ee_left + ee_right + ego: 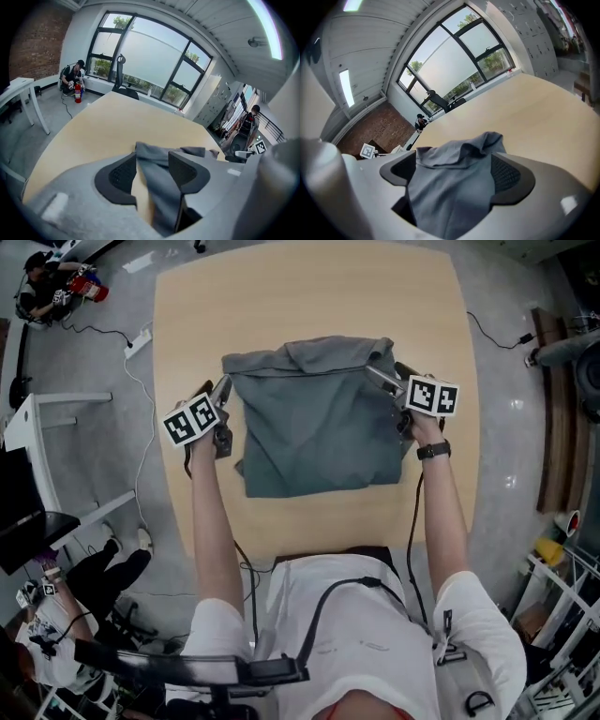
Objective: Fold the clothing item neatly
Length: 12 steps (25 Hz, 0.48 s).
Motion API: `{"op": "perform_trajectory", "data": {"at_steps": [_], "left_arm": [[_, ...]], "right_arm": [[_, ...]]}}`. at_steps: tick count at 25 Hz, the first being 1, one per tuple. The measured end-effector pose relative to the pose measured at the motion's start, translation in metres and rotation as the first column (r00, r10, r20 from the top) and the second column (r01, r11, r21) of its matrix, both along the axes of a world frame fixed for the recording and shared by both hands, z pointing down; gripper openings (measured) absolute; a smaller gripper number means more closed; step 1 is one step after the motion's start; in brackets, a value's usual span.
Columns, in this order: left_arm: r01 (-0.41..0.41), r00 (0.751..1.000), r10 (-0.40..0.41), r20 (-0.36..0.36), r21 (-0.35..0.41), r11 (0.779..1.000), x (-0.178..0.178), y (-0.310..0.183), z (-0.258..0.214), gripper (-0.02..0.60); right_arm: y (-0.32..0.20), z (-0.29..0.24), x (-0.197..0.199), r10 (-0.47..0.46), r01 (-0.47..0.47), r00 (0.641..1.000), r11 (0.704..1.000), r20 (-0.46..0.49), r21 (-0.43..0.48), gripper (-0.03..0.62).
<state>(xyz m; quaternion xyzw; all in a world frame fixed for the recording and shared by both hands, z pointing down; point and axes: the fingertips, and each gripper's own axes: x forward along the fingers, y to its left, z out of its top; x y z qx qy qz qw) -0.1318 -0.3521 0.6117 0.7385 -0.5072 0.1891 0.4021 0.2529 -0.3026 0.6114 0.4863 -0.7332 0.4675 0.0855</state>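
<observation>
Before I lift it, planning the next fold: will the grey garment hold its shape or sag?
Probably sags: the garment lies rumpled along its far edge. Likely light, thin: it drapes limply between the jaws of the right gripper.

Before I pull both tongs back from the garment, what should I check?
1. Is the garment wholly on the table: ok.
2. Are the left tongs open: ok, jaws apart, garment between them.
3. Are the right tongs open: ok, jaws wide, garment draped between them.
4. Is the garment free of the jaws: cannot tell; it lies against one left jaw.
5. Is the fold neat: not ok; the top edge is bunched and a flap sticks out at lower left.
</observation>
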Motion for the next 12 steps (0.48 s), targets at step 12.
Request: {"op": "perform_trajectory", "data": {"at_steps": [12], "left_arm": [[-0.162,0.987,0.153,-0.052,-0.265,0.951,-0.007,0.289,0.052,0.219]], "right_arm": [[0.236,0.031,0.011,0.023,-0.037,0.991,0.994,-0.130,-0.105,0.296]]}}
